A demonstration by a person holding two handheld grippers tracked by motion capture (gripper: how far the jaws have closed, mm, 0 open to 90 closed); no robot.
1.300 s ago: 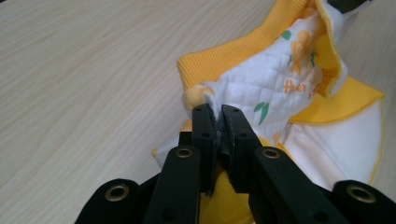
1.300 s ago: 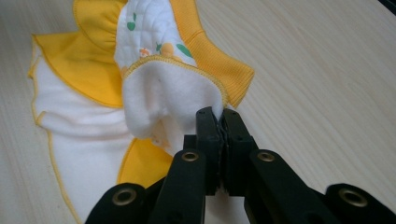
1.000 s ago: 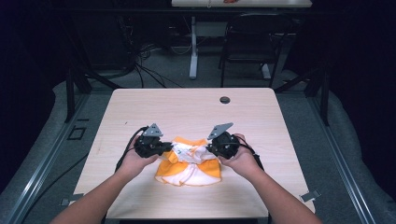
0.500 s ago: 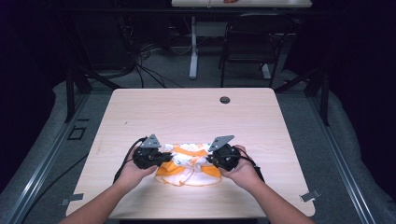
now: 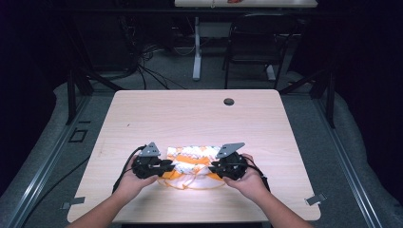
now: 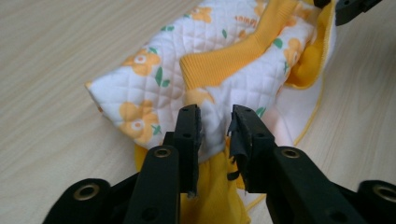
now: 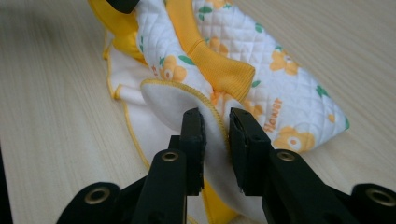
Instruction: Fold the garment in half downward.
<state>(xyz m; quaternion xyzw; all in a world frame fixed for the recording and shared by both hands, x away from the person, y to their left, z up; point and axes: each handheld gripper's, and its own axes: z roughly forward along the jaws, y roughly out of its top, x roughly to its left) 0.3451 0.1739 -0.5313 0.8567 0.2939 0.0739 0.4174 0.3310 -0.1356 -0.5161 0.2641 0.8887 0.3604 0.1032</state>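
Both forearms come in over the near edge of the worktop (image 5: pixel 142 114), hands low and turned inward. The left gripper (image 6: pixel 215 122) and right gripper (image 7: pixel 215 122) have just been opening; their fingers stand slightly apart, each with a fold of the quilted orange-flowered garment (image 5: pixel 192 164) loosely between them. The garment lies bunched near the near edge, a grommet hole (image 5: pixel 228 101) well beyond.

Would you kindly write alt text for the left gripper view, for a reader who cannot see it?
The left gripper's two black jaws, which have just been opening, stand slightly apart around a fold of a small white quilted garment with orange flowers and yellow ribbed trim. The garment lies bunched on a pale wooden table, and the right gripper's black tip sits at its far end.
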